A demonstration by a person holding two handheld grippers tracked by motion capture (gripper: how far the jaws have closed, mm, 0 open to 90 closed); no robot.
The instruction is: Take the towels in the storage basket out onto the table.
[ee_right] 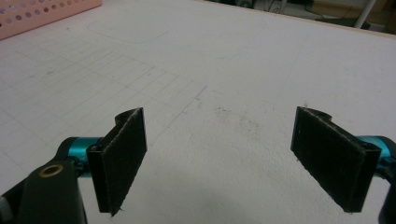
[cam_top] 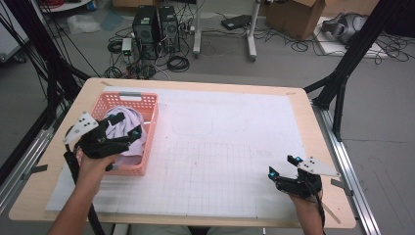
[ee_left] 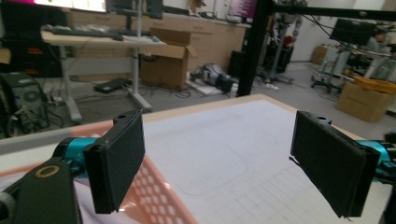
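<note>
The left gripper is hovering with its jaws wide apart over the pale lilac crumpled cloth, which is lying inside the pink perforated plastic basket at the table's left side. The right gripper is resting at the near right on the white gridded mat, its jaws apart too.

No readable text, labels, brands or numbers anywhere.

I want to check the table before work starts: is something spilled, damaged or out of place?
Nothing stands out. The pale cloth lies bunched inside the pink basket, and the white mat lies flat, with faint smudges.
</note>
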